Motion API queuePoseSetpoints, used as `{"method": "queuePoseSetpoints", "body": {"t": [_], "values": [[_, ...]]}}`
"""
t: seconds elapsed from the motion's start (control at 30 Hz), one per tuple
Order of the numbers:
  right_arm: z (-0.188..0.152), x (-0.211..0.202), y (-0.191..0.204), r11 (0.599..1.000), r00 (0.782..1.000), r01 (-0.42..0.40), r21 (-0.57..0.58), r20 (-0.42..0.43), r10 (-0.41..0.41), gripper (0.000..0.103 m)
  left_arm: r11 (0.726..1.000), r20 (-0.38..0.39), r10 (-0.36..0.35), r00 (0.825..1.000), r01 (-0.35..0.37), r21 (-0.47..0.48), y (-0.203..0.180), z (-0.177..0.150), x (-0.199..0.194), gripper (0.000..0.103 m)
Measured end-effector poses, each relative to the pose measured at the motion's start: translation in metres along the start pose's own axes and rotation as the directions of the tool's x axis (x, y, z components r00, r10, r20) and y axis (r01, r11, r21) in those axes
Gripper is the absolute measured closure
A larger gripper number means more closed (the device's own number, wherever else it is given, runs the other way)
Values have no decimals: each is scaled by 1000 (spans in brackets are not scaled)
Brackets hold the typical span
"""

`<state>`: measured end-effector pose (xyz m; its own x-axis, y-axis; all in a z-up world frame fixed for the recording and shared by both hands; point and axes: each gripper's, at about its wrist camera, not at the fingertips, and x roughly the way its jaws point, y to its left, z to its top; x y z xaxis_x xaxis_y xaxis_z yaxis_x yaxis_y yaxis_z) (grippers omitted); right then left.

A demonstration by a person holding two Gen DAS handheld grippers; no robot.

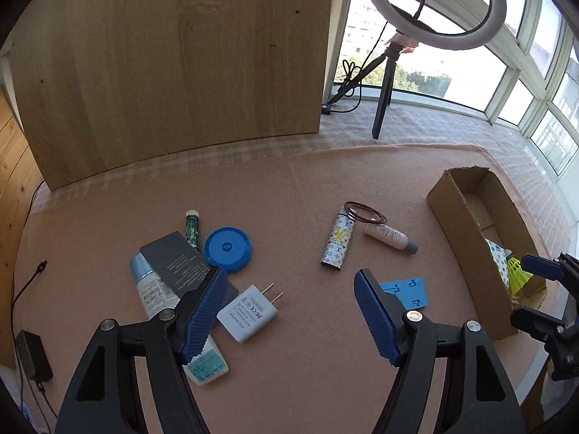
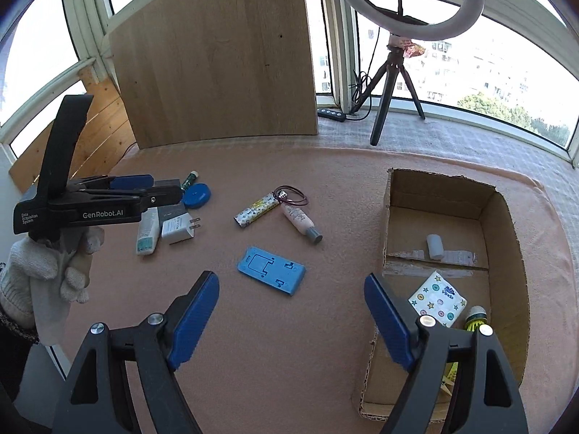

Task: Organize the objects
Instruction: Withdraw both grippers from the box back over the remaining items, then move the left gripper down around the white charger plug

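Cardboard box (image 2: 506, 238) at right side of desk (image 2: 325, 343), open top; already inside: white cylinder (image 2: 435, 246), patterned tissue pack (image 2: 438, 297), yellow shuttlecock (image 2: 477, 319). So sorting judged partly done. Still loose on pink desk cover: blue plastic plate (image 2: 271, 270) nearest box, then patterned lighter-shaped case (image 2: 257, 210) with hair ties (image 2: 293, 195) at its far end, touching pink bottle (image 2: 300, 221). Further left, a cluster: white charger plug (image 1: 249, 311), white tube (image 1: 159, 296) partly under dark card (image 1: 177, 256), blue round lid (image 1: 227, 248), green-patterned stick (image 1: 191, 229) just behind. Roughly eight items left to move, by this count. Left gripper (image 1: 286, 311) above cluster, fingers released and apart, nothing between them, plug just below gap; probable next pick, though not certain. Right gripper (image 2: 289, 322) between blue plate and box edge, fingers spread wide, empty. Gloved hand (image 2: 47, 275) holding left gripper seen in right view. Beyond desk: wooden board (image 2: 217, 54) upright, ring light (image 2: 409, 0) on tripod, windows.
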<state>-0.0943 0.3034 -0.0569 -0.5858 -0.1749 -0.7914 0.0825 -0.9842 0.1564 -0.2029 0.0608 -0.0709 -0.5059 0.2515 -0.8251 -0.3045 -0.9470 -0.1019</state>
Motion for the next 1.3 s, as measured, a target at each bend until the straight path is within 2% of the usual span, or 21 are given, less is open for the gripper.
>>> {"method": "queuePoseSetpoints", "body": {"t": [0.17,0.3,0.47,0.57,0.7,0.83,0.9,0.97,1.07,1.3], "values": [[15,34,3,997,994,-67,27,-90,69,24,998,-41,-19,999,16,-68,42,-10,2,30],[24,56,1,993,985,-100,70,-133,109,24,993,-63,-41,997,33,-114,59,-14,9,35],[29,77,-1,989,977,-105,100,-178,122,24,995,-103,-48,994,39,-93,58,-13,24,44],[30,86,-2,990,974,-98,97,-193,115,25,994,-107,-65,992,54,-98,54,-9,33,44],[30,98,-7,989,970,-86,120,-216,111,28,997,-116,-66,991,62,-44,36,-4,42,44],[27,105,-9,983,965,-102,155,-224,136,35,996,-150,-72,986,64,-57,39,-4,58,44],[26,108,-9,980,963,-108,168,-227,145,36,994,-163,-78,984,64,-88,46,-4,66,50],[25,109,-6,978,962,-112,174,-228,151,37,989,-177,-106,978,86,-118,52,-6,73,62],[24,109,-2,978,961,-117,173,-229,156,37,984,-189,-136,972,110,-141,56,-9,78,73],[23,103,9,978,961,-129,162,-223,163,37,976,-190,-170,967,138,-169,56,-17,77,78]]}}
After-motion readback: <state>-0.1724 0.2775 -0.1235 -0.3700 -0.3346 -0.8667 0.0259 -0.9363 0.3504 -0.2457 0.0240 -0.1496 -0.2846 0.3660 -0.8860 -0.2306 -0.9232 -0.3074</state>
